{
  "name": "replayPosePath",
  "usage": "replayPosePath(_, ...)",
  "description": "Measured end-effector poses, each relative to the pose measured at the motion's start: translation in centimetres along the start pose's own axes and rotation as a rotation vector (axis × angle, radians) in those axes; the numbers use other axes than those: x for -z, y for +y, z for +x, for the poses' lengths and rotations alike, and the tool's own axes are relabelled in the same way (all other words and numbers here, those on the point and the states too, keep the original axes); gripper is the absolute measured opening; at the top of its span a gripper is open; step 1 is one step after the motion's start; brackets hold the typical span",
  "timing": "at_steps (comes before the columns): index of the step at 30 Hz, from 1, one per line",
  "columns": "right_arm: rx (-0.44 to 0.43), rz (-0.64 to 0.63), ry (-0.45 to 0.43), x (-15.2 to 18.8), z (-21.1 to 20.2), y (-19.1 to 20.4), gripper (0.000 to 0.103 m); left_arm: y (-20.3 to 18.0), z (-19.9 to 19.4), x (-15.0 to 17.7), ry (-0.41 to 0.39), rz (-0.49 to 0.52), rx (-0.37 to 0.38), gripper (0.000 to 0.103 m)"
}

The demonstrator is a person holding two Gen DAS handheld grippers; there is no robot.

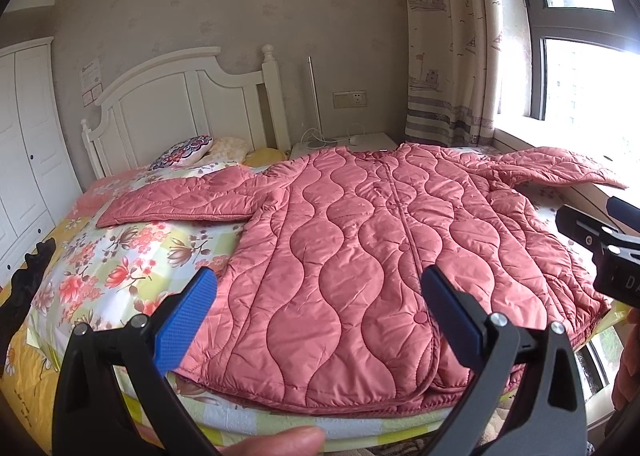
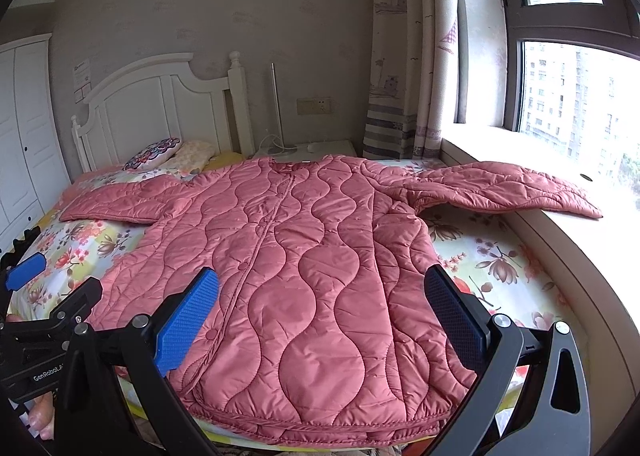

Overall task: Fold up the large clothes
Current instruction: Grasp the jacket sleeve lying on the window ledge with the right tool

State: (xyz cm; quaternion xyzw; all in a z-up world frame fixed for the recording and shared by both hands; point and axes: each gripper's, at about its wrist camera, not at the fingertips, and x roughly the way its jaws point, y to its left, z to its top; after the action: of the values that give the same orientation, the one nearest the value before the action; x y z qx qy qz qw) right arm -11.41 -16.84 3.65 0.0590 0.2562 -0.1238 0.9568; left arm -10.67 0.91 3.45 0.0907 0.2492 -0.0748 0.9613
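Note:
A large pink quilted coat [image 1: 352, 248] lies flat and front up on the bed, hem toward me, collar toward the headboard. One sleeve [image 1: 176, 204] lies out to the left; the other sleeve [image 2: 508, 188] reaches onto the windowsill. My left gripper [image 1: 320, 296] is open and empty, above the coat's lower left part. My right gripper [image 2: 322, 296] is open and empty, above the coat's [image 2: 320, 276] lower right part. The right gripper's body shows at the right edge of the left wrist view [image 1: 600, 248].
The bed has a floral sheet [image 1: 132, 256], pillows [image 1: 188, 150] and a white headboard [image 1: 180, 96]. A white nightstand [image 1: 344, 142] stands beside it. A windowsill [image 2: 560, 160] and curtain [image 2: 404, 56] are on the right, a white wardrobe [image 1: 24, 144] on the left.

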Motion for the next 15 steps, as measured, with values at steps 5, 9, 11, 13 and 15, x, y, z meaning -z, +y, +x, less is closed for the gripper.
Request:
replayPosePath(5, 0.015, 0.008, 0.007, 0.0, 0.7, -0.4, 0.099, -0.2, 1.3, -0.2, 0.019, 0.010, 0.012, 0.101)
replayPosePath(9, -0.019, 0.054, 0.030, -0.5, 3.2, -1.9, 0.099, -0.8, 5.9, -1.9, 0.078, 0.057, 0.095, 0.101)
replayPosePath(11, 0.031, 0.092, 0.078, -1.0, 6.0, -3.4, 0.099, -0.6, 10.0, -3.1, 0.130, 0.056, 0.129, 0.101)
replayPosePath(13, 0.069, 0.154, 0.114, -1.5, 9.0, -5.6, 0.099, -0.1, 14.9, -4.1, 0.174, 0.056, 0.112, 0.101)
replayPosePath(15, 0.112, 0.290, 0.190, -2.0, 12.7, -9.4, 0.099, 0.6, 20.6, -4.9, 0.220, 0.082, 0.037, 0.101)
